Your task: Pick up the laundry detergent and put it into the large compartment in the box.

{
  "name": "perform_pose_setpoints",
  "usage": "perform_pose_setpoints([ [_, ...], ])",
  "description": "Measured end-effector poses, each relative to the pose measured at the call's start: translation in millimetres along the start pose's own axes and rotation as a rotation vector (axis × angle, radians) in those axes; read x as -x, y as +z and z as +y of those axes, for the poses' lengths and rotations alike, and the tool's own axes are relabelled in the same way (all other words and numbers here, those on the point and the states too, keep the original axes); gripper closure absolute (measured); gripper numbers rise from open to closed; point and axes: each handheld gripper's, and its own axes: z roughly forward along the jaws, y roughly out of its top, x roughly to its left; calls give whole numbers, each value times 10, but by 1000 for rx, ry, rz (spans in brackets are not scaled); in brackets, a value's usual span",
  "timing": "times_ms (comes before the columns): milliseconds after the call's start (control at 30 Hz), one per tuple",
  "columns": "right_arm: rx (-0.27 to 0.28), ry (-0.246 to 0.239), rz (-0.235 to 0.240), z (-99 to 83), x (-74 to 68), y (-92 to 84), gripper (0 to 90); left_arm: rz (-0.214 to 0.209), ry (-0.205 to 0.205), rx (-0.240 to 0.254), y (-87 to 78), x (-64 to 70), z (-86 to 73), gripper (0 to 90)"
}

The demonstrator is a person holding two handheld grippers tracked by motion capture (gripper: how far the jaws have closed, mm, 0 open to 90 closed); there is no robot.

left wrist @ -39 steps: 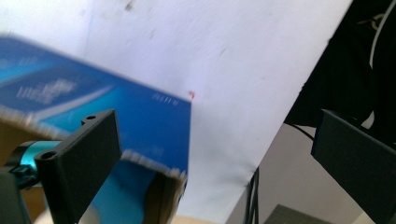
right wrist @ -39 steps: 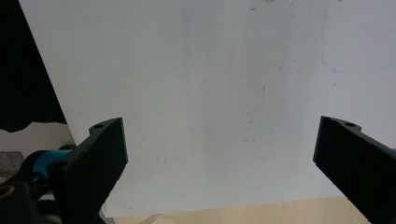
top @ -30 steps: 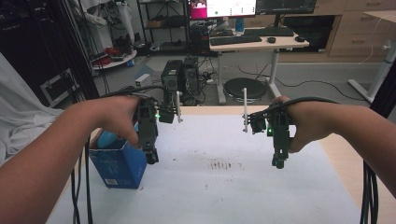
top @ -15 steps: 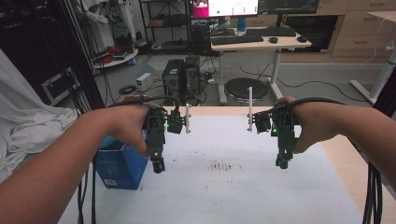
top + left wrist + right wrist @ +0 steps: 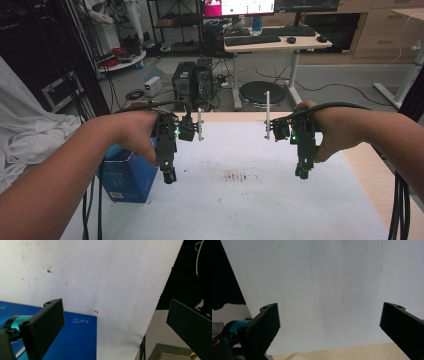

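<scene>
Both hands were out over the white desk (image 5: 250,210), one hand-held gripper each, tips pointed down at the surface.

Left hand-held gripper (image 5: 169,176): held above the desk's left edge, jaws spread wide with nothing between them. In the left gripper view the jaws framed bare white desk top and the corner of a blue box (image 5: 75,340). In the high view that blue box stood just off the desk's left edge, right beside and slightly below the left gripper, partly hidden by the forearm. Couldn't tell whether the gripper touched it; it looked apart.

Right hand-held gripper (image 5: 303,172): held over the right half of the desk, well apart from the left one. Jaws also wide apart, empty. The right gripper view showed plain white surface between the jaws and a strip of the bare wood edge (image 5: 352,353) along the bottom.

Between the two grippers, a patch of small reddish marks (image 5: 240,176) sat on the desk top. Neither gripper was on it.

Each gripper had a thin white post standing up near the hand, and black cables trailing back.
</scene>
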Motion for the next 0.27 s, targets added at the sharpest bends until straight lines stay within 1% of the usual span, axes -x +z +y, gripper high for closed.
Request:
perform_pose_setpoints([
  [267,-2,2,-5,12,-24,-10,19,6,1,2,-20,2,2,17],
])
